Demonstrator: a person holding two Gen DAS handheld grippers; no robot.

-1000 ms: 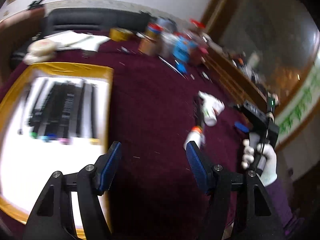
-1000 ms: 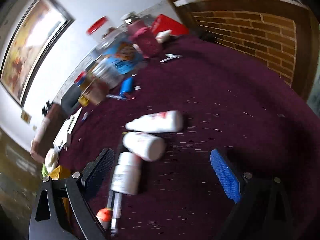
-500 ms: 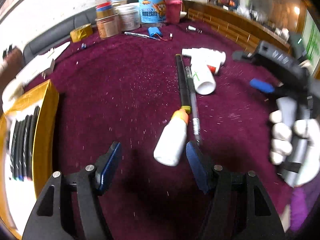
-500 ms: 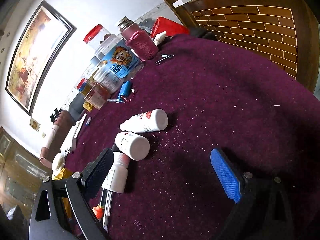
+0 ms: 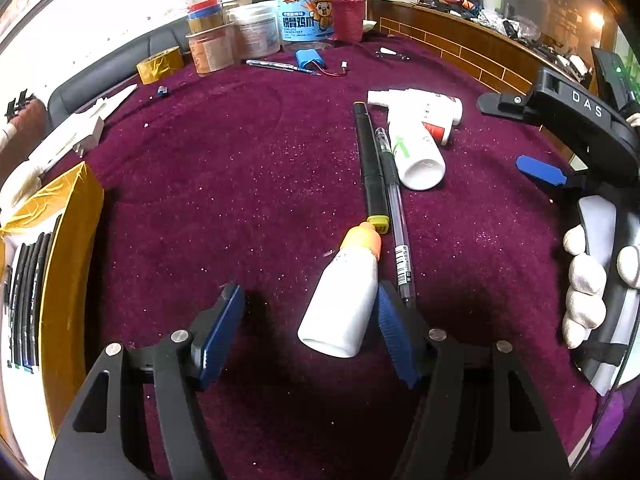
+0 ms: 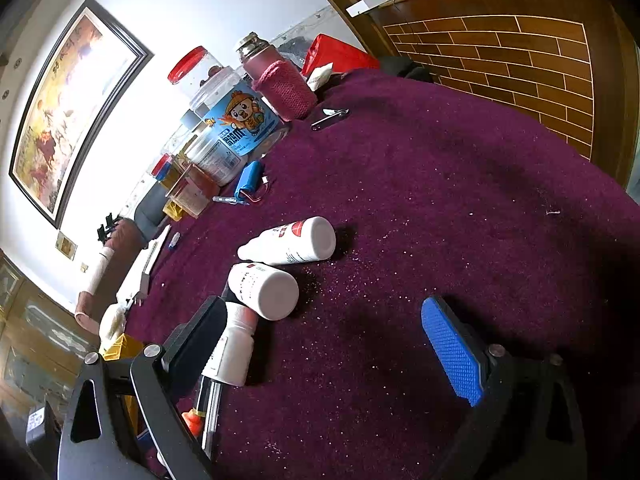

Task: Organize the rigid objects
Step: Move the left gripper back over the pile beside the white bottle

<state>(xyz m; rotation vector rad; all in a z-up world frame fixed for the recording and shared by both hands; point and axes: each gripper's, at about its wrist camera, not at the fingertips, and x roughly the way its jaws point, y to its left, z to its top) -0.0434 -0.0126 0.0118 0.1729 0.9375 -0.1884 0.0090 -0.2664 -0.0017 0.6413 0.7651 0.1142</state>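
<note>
Maroon felt tablecloth [image 5: 248, 184]; yellow tray [image 5: 68, 240] at far left. Left gripper [image 5: 308, 312]: jaws apart, straddling the orange-capped white bottle [image 5: 344, 304], which lies on its side, touching the right pad, gap at the left pad. Black marker [image 5: 370, 164] and clear pen [image 5: 396, 216] lie just beside it. Judgement: centre the bottle's body before closing; keep the right pad off the pen. Right gripper [image 6: 320, 344]: jaws apart, empty, beside two white bottles [image 6: 264, 290].
</note>
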